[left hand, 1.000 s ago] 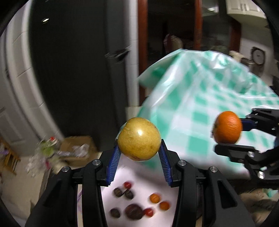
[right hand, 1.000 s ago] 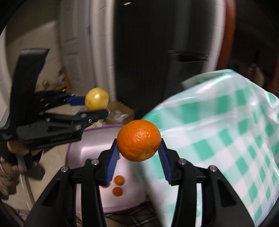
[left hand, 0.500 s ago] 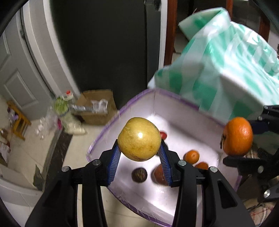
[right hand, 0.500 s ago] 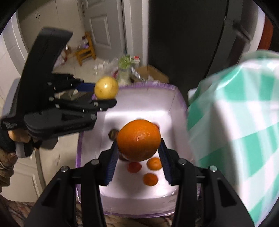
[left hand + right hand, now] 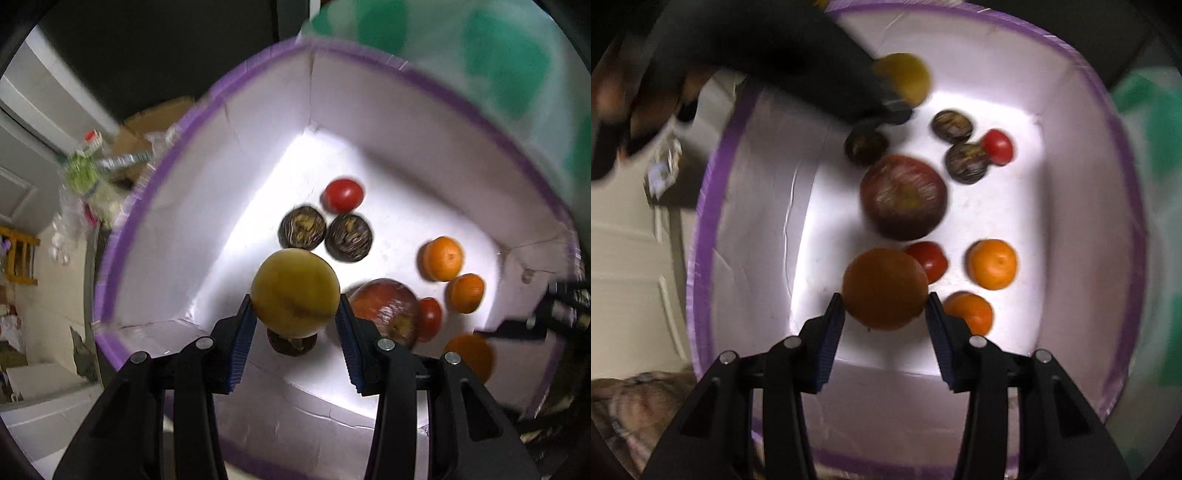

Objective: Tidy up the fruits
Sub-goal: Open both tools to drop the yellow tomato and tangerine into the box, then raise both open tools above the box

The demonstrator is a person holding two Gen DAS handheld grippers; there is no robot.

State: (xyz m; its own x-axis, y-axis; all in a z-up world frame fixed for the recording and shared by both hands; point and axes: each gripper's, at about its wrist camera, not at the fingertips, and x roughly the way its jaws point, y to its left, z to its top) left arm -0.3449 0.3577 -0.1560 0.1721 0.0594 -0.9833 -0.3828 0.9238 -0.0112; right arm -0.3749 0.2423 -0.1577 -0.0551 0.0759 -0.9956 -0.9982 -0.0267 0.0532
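My left gripper (image 5: 295,317) is shut on a yellow apple (image 5: 294,292) and holds it over the white box with the purple rim (image 5: 155,177). My right gripper (image 5: 885,310) is shut on an orange (image 5: 884,288) over the same box (image 5: 713,184). On the box floor lie a big red apple (image 5: 903,201), small oranges (image 5: 991,264), red tomatoes (image 5: 997,147) and dark round fruits (image 5: 966,162). The left gripper with its yellow apple (image 5: 905,75) shows at the top of the right wrist view. The held orange (image 5: 471,356) shows at the lower right of the left wrist view.
A green-and-white checked cloth (image 5: 498,55) hangs by the box's far right side. A cardboard box (image 5: 151,118) and plastic bags and bottles (image 5: 85,177) lie on the floor to the left. A wooden stool (image 5: 18,258) stands at the far left.
Both grippers have tilted down and moved over the box with their fruit still held. The box now fills both views; the checked cloth has slid to the edge.
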